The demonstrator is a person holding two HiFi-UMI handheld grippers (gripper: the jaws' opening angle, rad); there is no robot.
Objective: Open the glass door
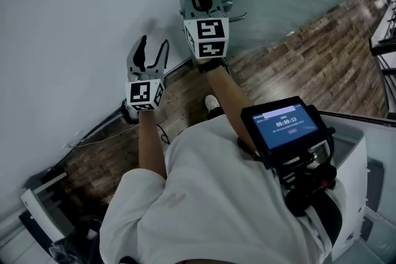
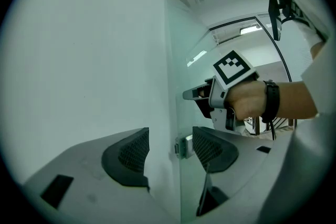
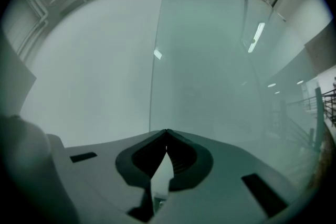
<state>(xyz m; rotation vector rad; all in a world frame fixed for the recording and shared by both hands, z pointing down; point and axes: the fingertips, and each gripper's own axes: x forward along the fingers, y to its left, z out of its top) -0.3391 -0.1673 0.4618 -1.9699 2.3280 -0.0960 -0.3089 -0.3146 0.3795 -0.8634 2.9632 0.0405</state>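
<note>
The right gripper (image 3: 167,134) is closed, its two pad tips meeting with nothing caught between them. Straight ahead of those tips and spreading away to their right stands the glass door (image 3: 210,71), a pale green pane whose vertical edge runs just left of the jaw line. Beyond that edge, to the gripper's left, is the plain white wall (image 3: 89,71). From the head view the tips look close to the glass, but no view shows whether they touch it.

The left gripper (image 2: 170,136) is open, its jaws well apart and empty. Ahead of it, in the gap between the jaws, the door's edge rises beside the wall, and a small metal fitting (image 2: 184,146) sits on that edge just in front of the right-hand jaw. Neither pad touches the fitting or the glass. The right gripper shows ahead and to the right of this one, further along the pane.

As for progress, the task looks to be at its start. Both grippers point level at the door, yet neither has hold of anything, and the pane's edge appears to lie close against the wall line, so the door seems not yet swung. No handle can be made out for certain. With its tips together, the right gripper looks set to push on the glass. Opening the door is all left to do.
</note>
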